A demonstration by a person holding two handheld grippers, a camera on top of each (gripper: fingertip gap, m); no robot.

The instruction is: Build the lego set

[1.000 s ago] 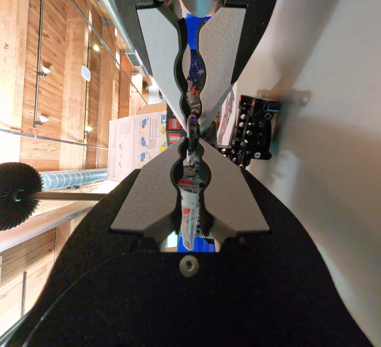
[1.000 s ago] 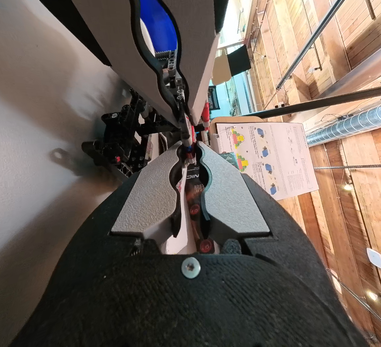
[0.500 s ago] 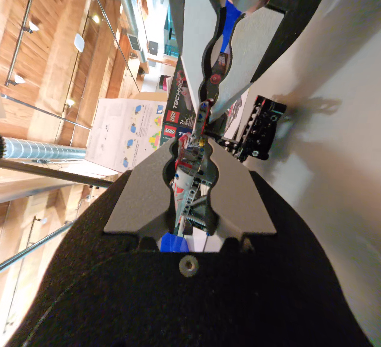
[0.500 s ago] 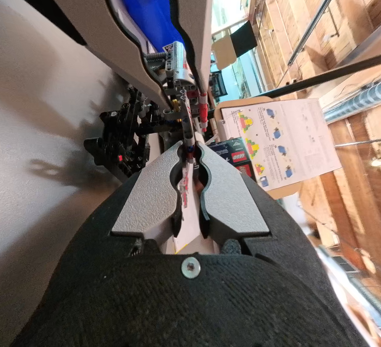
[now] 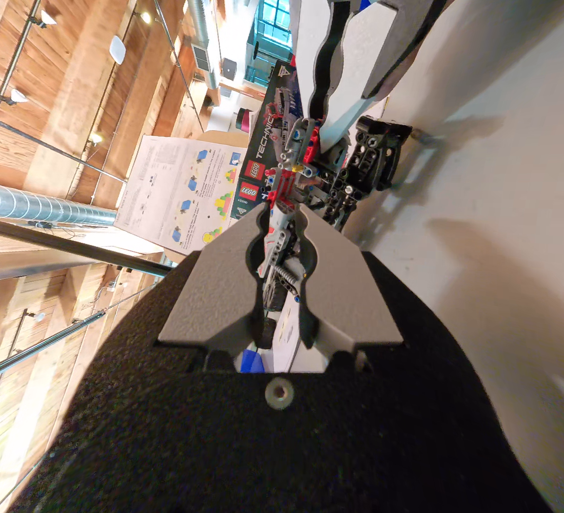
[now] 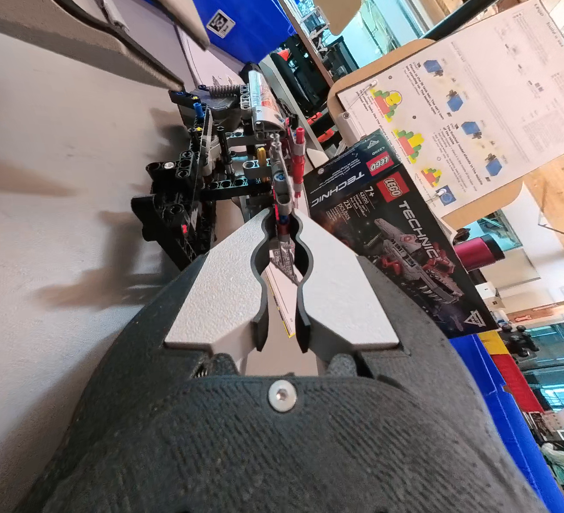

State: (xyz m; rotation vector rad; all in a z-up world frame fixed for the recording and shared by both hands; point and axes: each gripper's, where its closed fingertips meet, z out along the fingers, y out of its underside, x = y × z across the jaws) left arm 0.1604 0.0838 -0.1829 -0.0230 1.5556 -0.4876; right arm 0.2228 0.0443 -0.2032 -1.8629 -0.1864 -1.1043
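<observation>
In the left wrist view the left tongs (image 5: pixel 282 208) pinch the part-built model (image 5: pixel 285 223) at frame centre, while in the right wrist view the right tongs (image 6: pixel 282 214) pinch its red-grey beam (image 6: pixel 282 193) beside the black chassis (image 6: pixel 180 193) on the bench (image 6: pixel 61 132), so much building seems left.

Black, rough-textured left gripper (image 5: pixel 282 210) and right gripper (image 6: pixel 282 214) bodies, each with one silver screw (image 5: pixel 279 392). Grey, grainy fingers (image 6: pixel 219 284) with wavy black inner edges.
</observation>
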